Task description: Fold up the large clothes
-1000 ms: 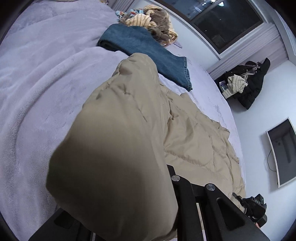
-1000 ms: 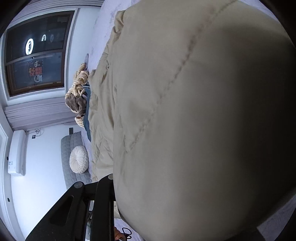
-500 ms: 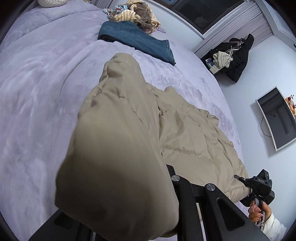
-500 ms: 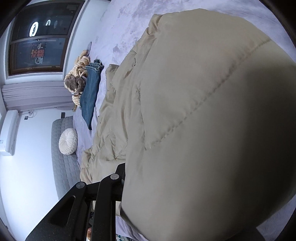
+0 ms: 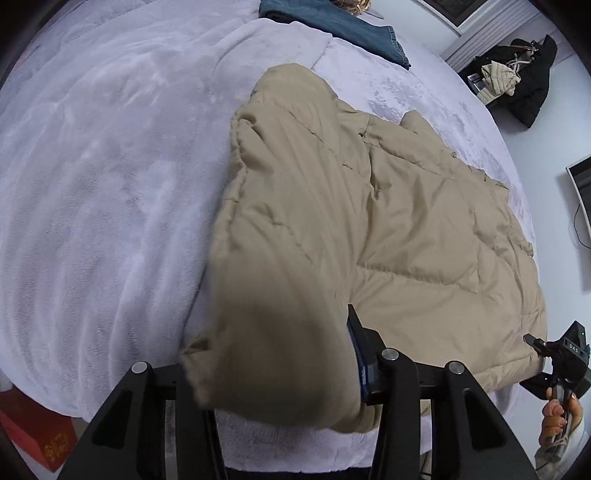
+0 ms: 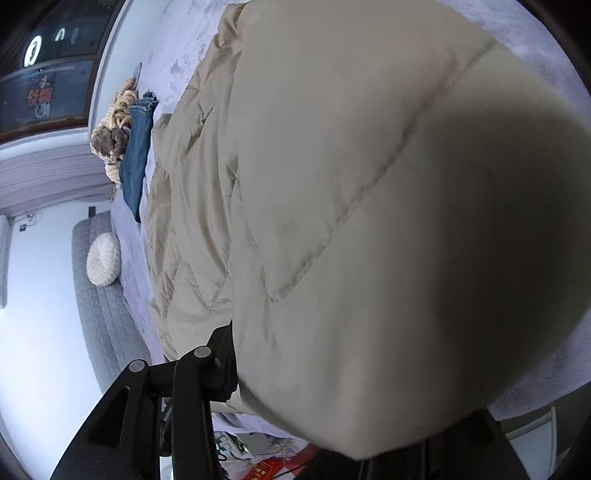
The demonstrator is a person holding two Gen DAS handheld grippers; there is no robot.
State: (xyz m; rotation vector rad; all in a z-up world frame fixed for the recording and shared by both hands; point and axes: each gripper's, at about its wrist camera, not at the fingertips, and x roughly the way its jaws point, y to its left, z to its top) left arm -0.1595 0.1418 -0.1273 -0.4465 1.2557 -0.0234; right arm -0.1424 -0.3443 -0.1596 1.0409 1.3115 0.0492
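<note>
Jacket (image 5: pixel 424 221) spread on bed (image 5: pixel 110 184), filling 12 to 3 o'clock; hem bunched between opening jaws of left gripper (image 5: pixel 273 369) and right gripper (image 6: pixel 332 369). Risk judged: uneven release, snagged padding, fold dragged askew.

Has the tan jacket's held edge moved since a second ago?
Yes. In the left wrist view the jacket edge has drawn away from the jeans, back toward the bed's near edge.
</note>
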